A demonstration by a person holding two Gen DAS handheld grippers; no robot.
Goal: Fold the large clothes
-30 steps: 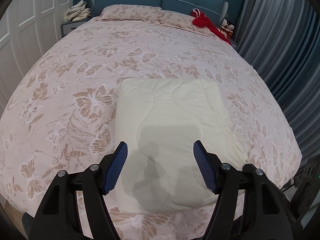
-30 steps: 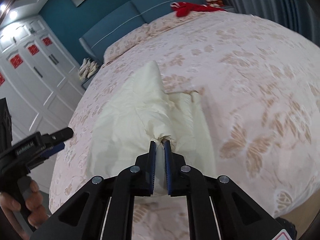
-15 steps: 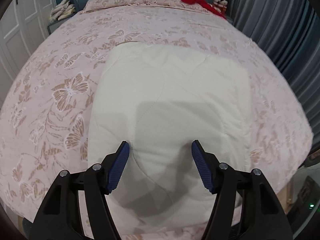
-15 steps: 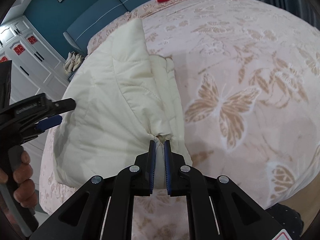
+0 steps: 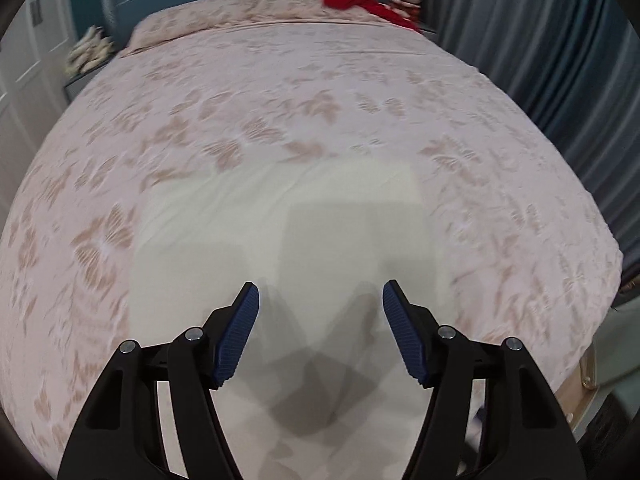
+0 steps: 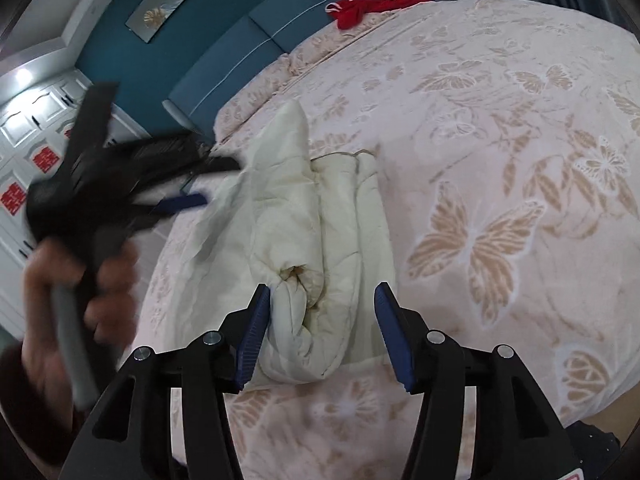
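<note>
A cream quilted garment point(image 5: 280, 240) lies folded on the bed near its foot edge. In the right wrist view the same garment point(image 6: 320, 240) shows a bunched corner with stacked layers. My right gripper point(image 6: 320, 330) is open with that bunched corner between its jaws, and the left pad touches the cloth. My left gripper point(image 5: 320, 330) is open and empty above the near part of the garment. It also shows in the right wrist view point(image 6: 120, 184), blurred, held by a hand at the left.
The bed has a pink butterfly-print cover point(image 5: 320, 100) and a blue headboard point(image 6: 248, 48). A red garment point(image 5: 360, 0) and soft toys lie at the head. Grey curtains point(image 5: 560, 60) hang on the right, and white wardrobes point(image 6: 24, 152) stand on the left.
My right gripper has opened and let go of the garment's corner, which now rests on the bed. My left gripper has pulled back and up, staying open.
</note>
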